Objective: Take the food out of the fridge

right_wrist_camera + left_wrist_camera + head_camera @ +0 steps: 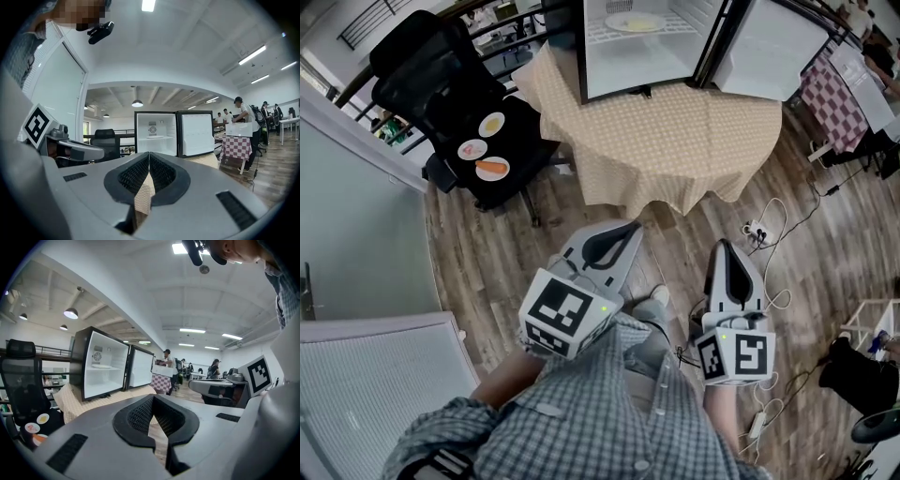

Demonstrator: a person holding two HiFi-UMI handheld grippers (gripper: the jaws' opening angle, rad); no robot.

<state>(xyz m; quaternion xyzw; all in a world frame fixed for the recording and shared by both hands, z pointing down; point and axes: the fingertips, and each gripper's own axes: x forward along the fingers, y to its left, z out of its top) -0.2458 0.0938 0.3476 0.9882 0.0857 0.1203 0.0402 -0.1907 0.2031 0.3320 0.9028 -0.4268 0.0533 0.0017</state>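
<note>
A small fridge [652, 42] stands open on a table with a beige cloth [666, 141]. One plate of pale food [635, 22] lies on its shelf, also showing as the plate [153, 137] in the right gripper view. Three plates of food [492, 169] rest on the seat of a black office chair [441, 75] left of the table. My left gripper [632, 226] and right gripper [724, 246] are held close to the body over the wooden floor, well short of the table. Both point toward the fridge [101, 364], shut and empty.
Cables and a power strip [757, 228] lie on the floor right of the table. A checkered table [839, 98] stands at the far right, with people [243, 115] beyond it. A white panel [375, 375] is at the lower left. The fridge door [197, 133] swings out to the right.
</note>
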